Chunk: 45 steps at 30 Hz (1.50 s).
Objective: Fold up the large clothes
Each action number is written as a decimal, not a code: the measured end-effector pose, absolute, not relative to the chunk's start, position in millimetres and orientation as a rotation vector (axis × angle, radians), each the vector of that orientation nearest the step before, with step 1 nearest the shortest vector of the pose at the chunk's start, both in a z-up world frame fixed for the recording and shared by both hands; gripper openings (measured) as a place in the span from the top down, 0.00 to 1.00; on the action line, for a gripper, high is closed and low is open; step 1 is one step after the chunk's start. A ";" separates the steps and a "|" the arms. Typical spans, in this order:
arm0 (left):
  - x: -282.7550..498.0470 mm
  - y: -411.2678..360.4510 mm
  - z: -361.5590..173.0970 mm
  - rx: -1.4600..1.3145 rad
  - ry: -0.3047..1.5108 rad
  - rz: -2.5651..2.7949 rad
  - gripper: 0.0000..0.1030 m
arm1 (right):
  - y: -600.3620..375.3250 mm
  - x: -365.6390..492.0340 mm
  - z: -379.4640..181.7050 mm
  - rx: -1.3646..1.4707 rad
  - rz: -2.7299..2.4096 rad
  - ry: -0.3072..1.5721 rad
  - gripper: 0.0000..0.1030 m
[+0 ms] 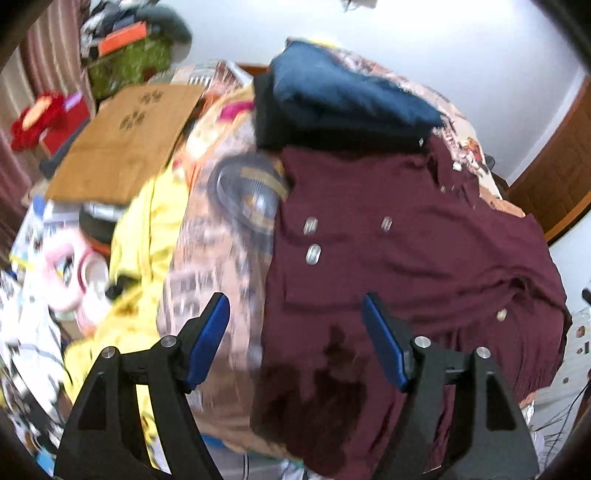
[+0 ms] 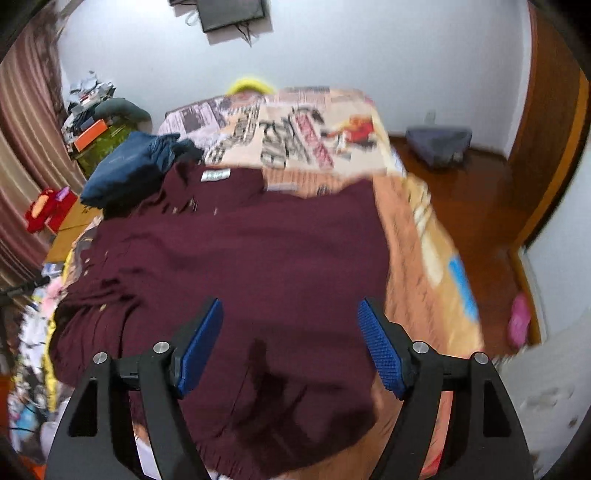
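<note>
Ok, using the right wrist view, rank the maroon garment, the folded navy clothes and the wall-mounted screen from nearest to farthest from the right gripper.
1. Maroon garment: spread on the bed directly under and ahead of the open right gripper.
2. Folded navy clothes: farther up the bed, at its left edge, by the garment's collar.
3. Wall-mounted screen: high on the far wall, beyond the bed.
</note>
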<state>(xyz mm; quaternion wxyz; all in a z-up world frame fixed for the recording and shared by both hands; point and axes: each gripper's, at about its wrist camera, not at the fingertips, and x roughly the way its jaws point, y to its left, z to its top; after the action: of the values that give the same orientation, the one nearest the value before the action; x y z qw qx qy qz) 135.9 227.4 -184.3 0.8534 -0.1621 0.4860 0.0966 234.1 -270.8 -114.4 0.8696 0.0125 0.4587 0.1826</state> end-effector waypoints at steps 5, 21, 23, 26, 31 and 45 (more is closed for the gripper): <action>109.6 232.7 -215.0 -0.484 1.080 0.202 0.29 | -278.4 214.8 -140.6 0.058 0.328 1.035 0.30; 88.3 194.7 -266.2 -0.693 1.161 0.055 0.28 | -294.0 181.3 -182.3 0.262 0.369 1.129 0.30; 84.5 195.5 -268.1 -0.724 1.151 0.058 0.28 | -297.2 178.3 -184.9 0.289 0.365 1.127 0.30; 82.8 190.6 -262.3 -0.692 1.142 0.053 0.28 | -299.6 172.6 -185.2 0.302 0.373 1.130 0.30; 82.7 183.3 -256.9 -0.722 1.120 0.021 0.28 | -305.1 161.6 -189.7 0.386 0.393 1.149 0.29; 113.4 178.3 -220.7 -0.680 1.056 0.008 0.89 | -287.5 178.8 -163.5 0.457 0.414 0.979 0.90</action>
<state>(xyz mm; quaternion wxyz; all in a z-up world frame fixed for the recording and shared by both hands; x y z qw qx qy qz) 113.4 178.3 -220.7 0.8093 -0.3179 0.4940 0.0035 178.8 -287.5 -163.5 0.8373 0.2159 0.4626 0.1958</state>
